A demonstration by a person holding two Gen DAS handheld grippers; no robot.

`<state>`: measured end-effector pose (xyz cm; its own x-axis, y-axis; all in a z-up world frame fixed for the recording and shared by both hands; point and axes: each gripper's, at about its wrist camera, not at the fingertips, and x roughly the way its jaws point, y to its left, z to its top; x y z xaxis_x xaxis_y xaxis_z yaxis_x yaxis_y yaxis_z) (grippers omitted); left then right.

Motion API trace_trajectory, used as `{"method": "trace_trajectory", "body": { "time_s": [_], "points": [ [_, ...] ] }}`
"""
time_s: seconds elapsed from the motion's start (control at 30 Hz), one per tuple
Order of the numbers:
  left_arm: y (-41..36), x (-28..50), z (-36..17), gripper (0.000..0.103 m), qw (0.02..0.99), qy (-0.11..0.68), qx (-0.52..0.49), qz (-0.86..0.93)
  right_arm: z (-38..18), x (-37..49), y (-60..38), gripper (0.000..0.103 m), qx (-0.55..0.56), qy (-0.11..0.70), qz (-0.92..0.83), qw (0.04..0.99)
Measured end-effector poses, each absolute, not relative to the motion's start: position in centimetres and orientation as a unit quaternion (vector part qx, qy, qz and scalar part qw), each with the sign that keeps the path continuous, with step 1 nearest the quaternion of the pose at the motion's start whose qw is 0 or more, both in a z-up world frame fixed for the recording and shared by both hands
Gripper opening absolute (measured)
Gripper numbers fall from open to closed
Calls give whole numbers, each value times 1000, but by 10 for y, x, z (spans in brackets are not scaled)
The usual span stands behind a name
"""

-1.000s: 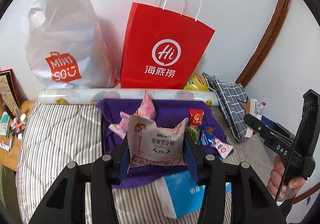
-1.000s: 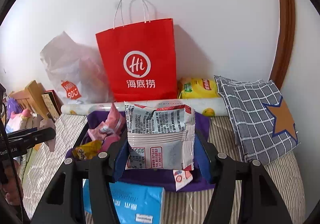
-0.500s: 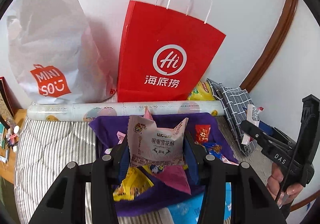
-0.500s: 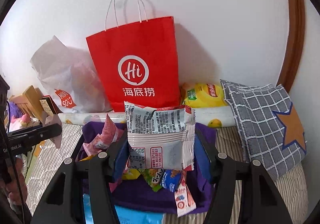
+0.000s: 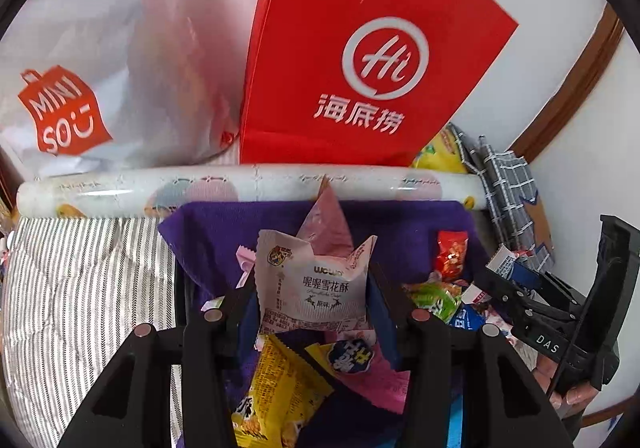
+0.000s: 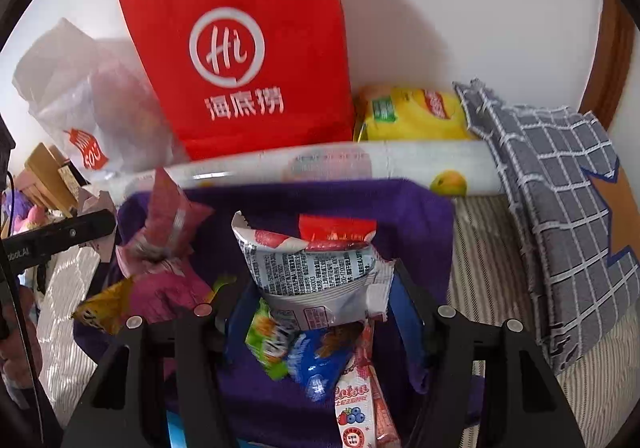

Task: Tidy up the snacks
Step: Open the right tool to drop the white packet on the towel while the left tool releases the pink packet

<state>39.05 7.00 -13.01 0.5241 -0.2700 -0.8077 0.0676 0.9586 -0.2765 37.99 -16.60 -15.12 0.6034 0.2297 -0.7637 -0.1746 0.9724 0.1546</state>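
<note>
Two packets ride clamped: left tool (image 5: 312,304) grips the snowflake-crisp packet (image 5: 312,284), right tool (image 6: 316,312) the silver packet (image 6: 316,276). Both have advanced over the purple cloth (image 6: 360,203) toward the red bag (image 6: 240,47) at twelve o'clock, so bagging looks imminent.

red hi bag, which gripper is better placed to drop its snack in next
Right, probably. The right gripper, shut on the silver packet, faces the red bag almost squarely; the left gripper, holding the white packet, sees it offset rightward.
</note>
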Motion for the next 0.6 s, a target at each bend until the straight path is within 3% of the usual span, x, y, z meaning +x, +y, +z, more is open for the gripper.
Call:
{"method": "trace_trajectory", "body": {
  "time_s": [0.6],
  "points": [
    [59,393,-141,49,852,505,-89,-102,-153,377,-167,72,36,427,116,896]
  ]
}}
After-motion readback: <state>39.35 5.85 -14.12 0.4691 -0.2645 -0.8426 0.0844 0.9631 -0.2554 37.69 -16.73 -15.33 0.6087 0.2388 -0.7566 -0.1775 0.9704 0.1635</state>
